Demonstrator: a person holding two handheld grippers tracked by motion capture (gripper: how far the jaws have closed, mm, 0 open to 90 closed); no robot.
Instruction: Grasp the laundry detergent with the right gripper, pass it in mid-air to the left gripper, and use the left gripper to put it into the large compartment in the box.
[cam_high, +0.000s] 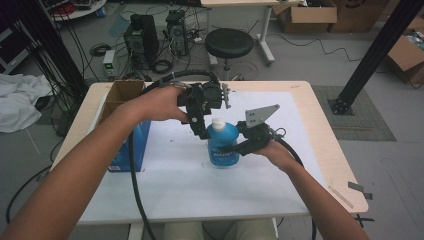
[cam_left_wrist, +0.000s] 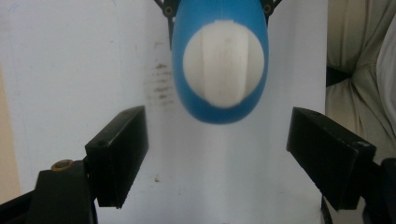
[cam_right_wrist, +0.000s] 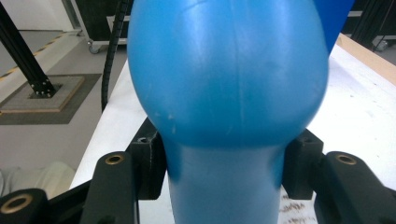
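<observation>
High view. Desk (cam_high: 320, 150), pale wood under a white sheet; an open cardboard box (cam_high: 122, 95) with a blue side stands at its 9 o'clock edge, well apart from the work. Blue bottle (cam_high: 223, 144) with a white cap (cam_high: 218, 122) stands upright at the sheet's centre. Right hand-held gripper (cam_high: 231, 148) reaches in from 3 o'clock and clamps the bottle's body. Left hand-held gripper (cam_high: 202, 131) hangs at the bottle's 10 o'clock, jaws pointing down beside the cap.

Left gripper view. Seen from above: jaws spread wide, touching nothing; the cap (cam_left_wrist: 223, 63) and bottle shoulder (cam_left_wrist: 219, 112) lie at 12 o'clock beyond the jaw tips.

Right gripper view. Jaws closed on the bottle's (cam_right_wrist: 226, 84) narrower lower body, one pad on each side; bottle dead centre, desk sheet (cam_right_wrist: 355, 93) behind it.
</observation>
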